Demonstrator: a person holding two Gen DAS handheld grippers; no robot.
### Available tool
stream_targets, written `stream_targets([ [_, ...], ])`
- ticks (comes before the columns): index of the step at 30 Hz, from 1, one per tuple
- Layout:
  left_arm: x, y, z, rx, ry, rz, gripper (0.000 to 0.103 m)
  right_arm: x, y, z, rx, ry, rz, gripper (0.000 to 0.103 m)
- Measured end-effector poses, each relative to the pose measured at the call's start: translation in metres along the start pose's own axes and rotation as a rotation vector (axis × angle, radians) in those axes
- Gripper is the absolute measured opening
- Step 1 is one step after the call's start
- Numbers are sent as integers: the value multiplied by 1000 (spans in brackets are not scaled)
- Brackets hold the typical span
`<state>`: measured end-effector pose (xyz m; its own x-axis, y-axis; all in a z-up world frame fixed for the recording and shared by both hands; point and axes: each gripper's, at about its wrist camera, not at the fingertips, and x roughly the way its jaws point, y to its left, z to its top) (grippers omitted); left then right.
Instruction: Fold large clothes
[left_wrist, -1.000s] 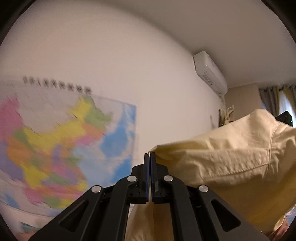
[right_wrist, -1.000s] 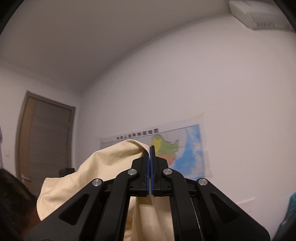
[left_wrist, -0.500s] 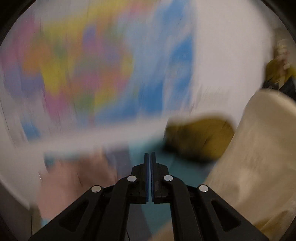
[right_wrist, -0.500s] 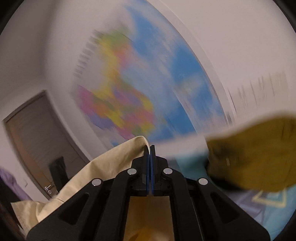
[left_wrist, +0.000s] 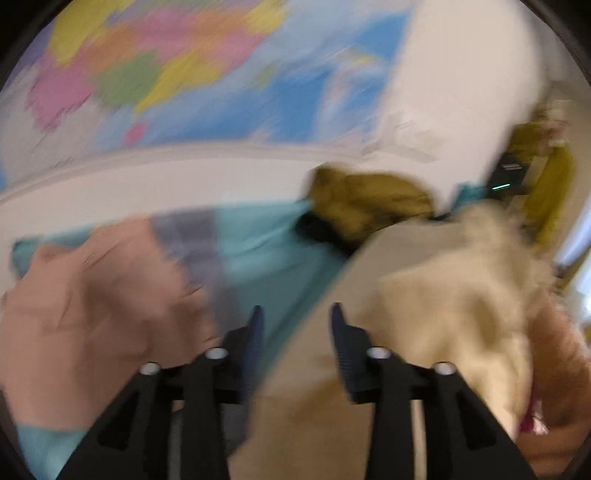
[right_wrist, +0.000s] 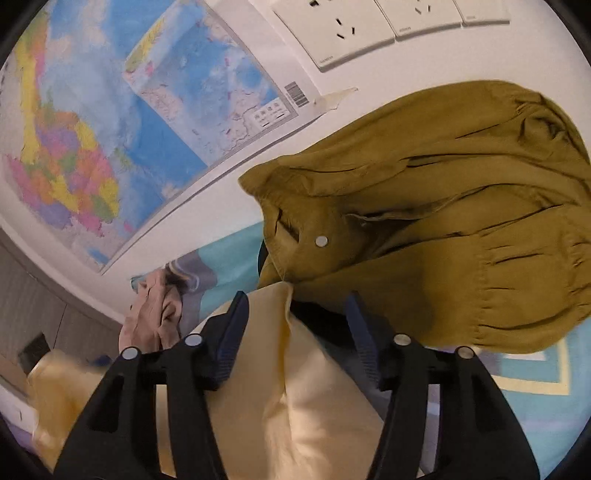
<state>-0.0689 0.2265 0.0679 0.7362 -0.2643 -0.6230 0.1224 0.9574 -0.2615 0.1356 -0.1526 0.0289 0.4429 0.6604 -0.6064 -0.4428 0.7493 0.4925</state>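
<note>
A large cream garment (left_wrist: 443, 295) lies spread on the bed, blurred in the left wrist view. My left gripper (left_wrist: 295, 314) hangs over its left edge, jaws opening, with no cloth pinched between its pads. In the right wrist view a folded edge of the cream garment (right_wrist: 295, 387) runs up between the fingers of my right gripper (right_wrist: 297, 299). Those jaws are opening too, and the pads stand clear of the cloth on both sides.
A mustard jacket (right_wrist: 443, 221) lies crumpled just beyond the cream garment, against the wall, also the mustard jacket (left_wrist: 365, 199). A pink garment (left_wrist: 92, 295) sits at the left on the teal bedsheet (left_wrist: 258, 240). A coloured map (right_wrist: 110, 129) and wall sockets (right_wrist: 351, 29) are on the wall.
Both grippers swung down from facing the wall to the bed. Each was shut on the cream garment held up; both have now opened and the garment lies on the bed.
</note>
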Motion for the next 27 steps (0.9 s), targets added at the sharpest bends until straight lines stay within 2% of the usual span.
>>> stream_targets([
  [1, -7, -11, -1, 46, -13, -38, 55, -8, 1, -5, -27, -1, -12, 64],
  [2, -8, -19, -1, 84, -19, -49, 66, -17, 2, -17, -65, 7, -33, 74],
  [3, -6, -29, -3, 126, -14, -46, 74, -21, 3, -22, -87, 18, -47, 79],
  [5, 11, -45, -9, 201, 41, -28, 75, -25, 3, -41, -123, 64, -38, 84],
  [6, 25, -50, -13, 236, 79, 8, 75, -21, 2, -53, -146, 122, -33, 85],
  [8, 54, -52, -18, 252, 161, 56, 75, -13, -2, -67, -163, 165, -64, 86],
  [10, 74, -44, -23, 214, 227, 45, 67, -6, -8, -80, -161, 212, -53, 86],
  [12, 81, -35, -24, 178, 252, 39, 43, -4, -8, -87, -167, 239, -21, 87],
  [13, 81, -30, -24, 164, 253, 38, 37, -5, -10, -89, -164, 237, -8, 87],
  [15, 77, -23, -23, 149, 242, 62, 12, -12, -19, -88, -131, 226, -4, 88],
  [17, 69, -13, -21, 117, 218, 70, 7, -23, -25, -89, -112, 212, 1, 88],
  [20, 55, 5, -14, 48, 176, 92, 4, -44, -17, -97, -164, 205, 46, 88],
  [23, 52, 20, -5, 0, 161, 115, 4, -32, 9, -108, -335, 241, -92, 88],
  [25, 56, 22, -4, -2, 180, 112, 5, -15, 12, -108, -337, 277, -122, 87],
  [26, 60, 23, -4, -9, 193, 110, 6, -6, 12, -108, -342, 297, -136, 77],
  [27, 63, 22, -5, -6, 200, 115, 7, 3, 12, -108, -363, 314, -153, 55],
])
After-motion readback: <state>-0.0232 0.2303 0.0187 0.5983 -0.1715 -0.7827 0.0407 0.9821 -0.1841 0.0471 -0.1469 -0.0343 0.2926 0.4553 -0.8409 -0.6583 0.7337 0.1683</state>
